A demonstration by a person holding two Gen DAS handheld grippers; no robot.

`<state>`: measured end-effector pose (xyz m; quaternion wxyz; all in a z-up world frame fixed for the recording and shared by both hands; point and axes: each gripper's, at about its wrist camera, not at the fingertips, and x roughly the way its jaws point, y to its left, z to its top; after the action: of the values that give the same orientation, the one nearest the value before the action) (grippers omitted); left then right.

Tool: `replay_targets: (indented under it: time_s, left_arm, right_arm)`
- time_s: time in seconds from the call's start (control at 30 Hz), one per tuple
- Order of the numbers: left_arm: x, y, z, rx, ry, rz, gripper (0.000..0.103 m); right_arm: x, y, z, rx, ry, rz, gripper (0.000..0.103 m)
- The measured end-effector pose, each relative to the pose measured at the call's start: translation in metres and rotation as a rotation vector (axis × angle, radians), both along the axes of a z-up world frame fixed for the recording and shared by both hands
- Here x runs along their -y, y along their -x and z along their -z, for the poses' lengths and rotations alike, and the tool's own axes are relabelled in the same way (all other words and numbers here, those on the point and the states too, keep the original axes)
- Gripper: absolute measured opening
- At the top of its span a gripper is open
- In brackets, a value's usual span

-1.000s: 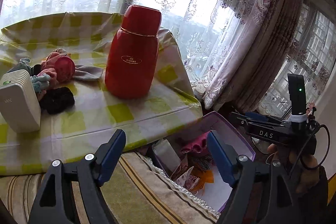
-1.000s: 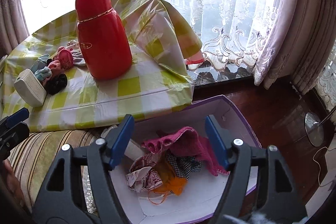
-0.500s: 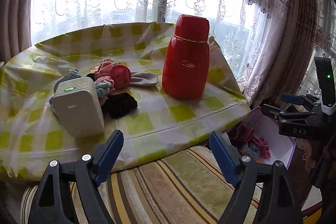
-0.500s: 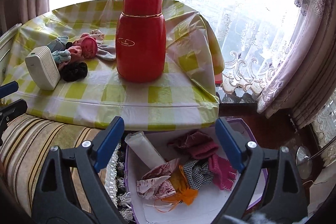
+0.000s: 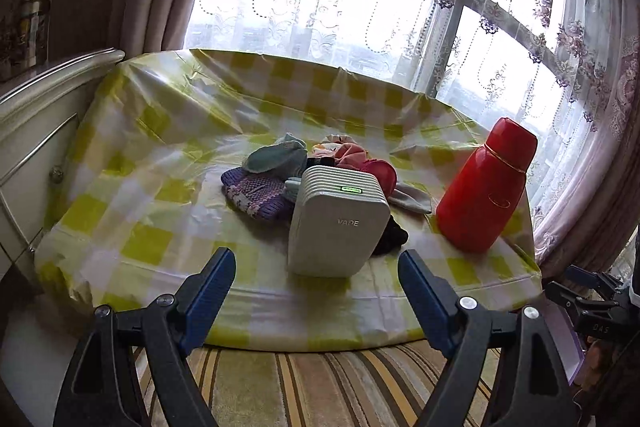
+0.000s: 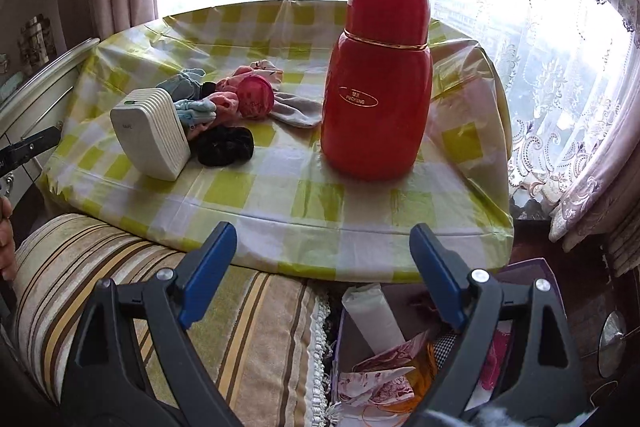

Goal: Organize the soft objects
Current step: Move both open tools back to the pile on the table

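Both grippers empty, fingers wide

Limp, light black scrunchie [image 6: 225,145] beside the white device [image 5: 338,223]: pinch its bunched middle.

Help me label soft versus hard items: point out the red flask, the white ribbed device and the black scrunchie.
red flask [image 6: 376,107], right wrist view, body by the oval logo.
white ribbed device [image 5: 336,227], left wrist view, front face.
black scrunchie [image 6: 225,145], right wrist view, its middle.

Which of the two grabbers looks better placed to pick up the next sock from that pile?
Probably the left gripper. Its open, empty jaws face the sock pile almost straight on, though the white device partly blocks it. The right gripper faces the red flask, with the pile off to its left.
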<state>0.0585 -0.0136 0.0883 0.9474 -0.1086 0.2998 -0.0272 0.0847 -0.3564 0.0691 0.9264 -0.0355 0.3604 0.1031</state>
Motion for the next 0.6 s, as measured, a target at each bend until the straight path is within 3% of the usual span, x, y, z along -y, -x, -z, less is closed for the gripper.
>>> replay_targets:
  time_s: [0.37,0.6]
  left_arm:
    - [-0.055,-0.038,-0.003,0.036,0.026,-0.067,0.08]
    - [-0.07,-0.081,-0.003,0.025,0.043,-0.053,0.08]
  right_arm:
    - [-0.032,-0.049,-0.005,-0.028,-0.088,-0.056,0.09]
    - [-0.06,-0.094,-0.016,-0.027,-0.128,-0.093,0.09]
